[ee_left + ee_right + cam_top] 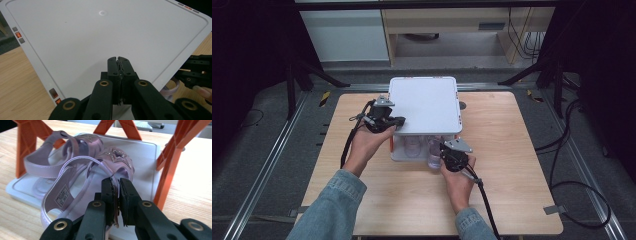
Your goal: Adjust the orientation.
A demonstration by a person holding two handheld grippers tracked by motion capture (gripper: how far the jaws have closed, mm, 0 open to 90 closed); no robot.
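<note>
Nearest the person, the right gripper (117, 195) pinches the thin strap of a glossy lilac sandal (75, 192), whose front band bears a glittery star and whose insole carries a small white label with print too small to read; a second lilac sandal (57, 152) lies just behind it. Both rest on the white plastic lower tray (147, 162) of a small rack with orange cross-braced plastic legs (172, 160) on the pale wood-grain table (412, 195). Farther off, the left gripper (118, 61), jaws pressed together, sits over the rack's smooth matte white top shelf (100, 37), rounded at its corners with a shallow groove along its rim.
</note>
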